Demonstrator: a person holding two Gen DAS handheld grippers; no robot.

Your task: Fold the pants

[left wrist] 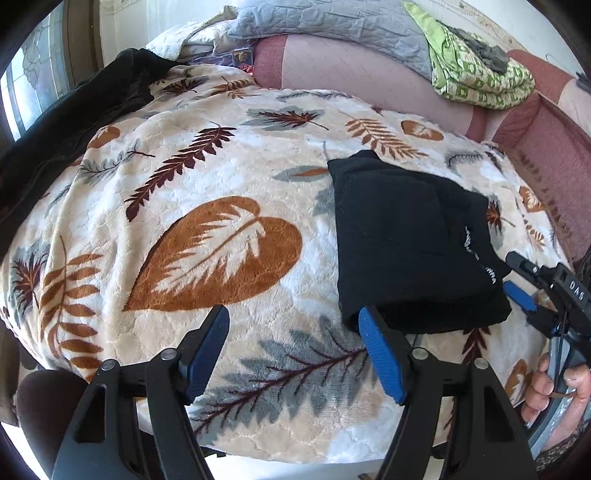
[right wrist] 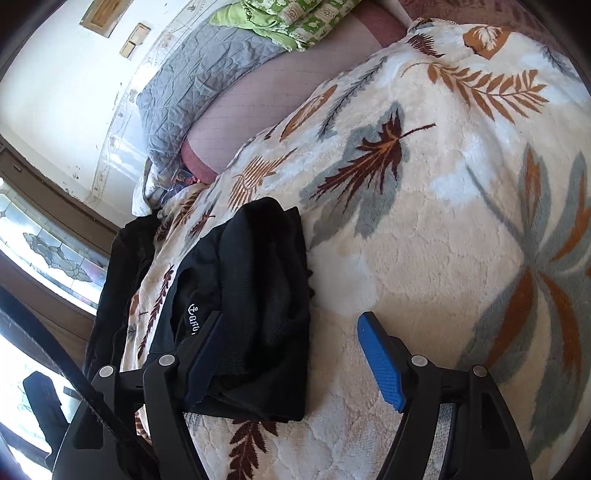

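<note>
The black pants [left wrist: 410, 240] lie folded into a compact block on the leaf-print blanket [left wrist: 207, 229], right of centre in the left wrist view. They also show in the right wrist view [right wrist: 251, 295], with small white lettering. My left gripper [left wrist: 295, 343] is open and empty, just in front of the pants' near left corner. My right gripper [right wrist: 291, 354] is open, its left finger resting on the pants' near edge. The right gripper also shows in the left wrist view [left wrist: 517, 280] at the pants' right side.
Another black garment [left wrist: 74, 122] lies at the blanket's far left. A grey quilt [left wrist: 332, 26] and a green patterned cloth [left wrist: 476, 70] lie on the pink sofa back [left wrist: 369, 77]. A window [right wrist: 55, 254] is at the left.
</note>
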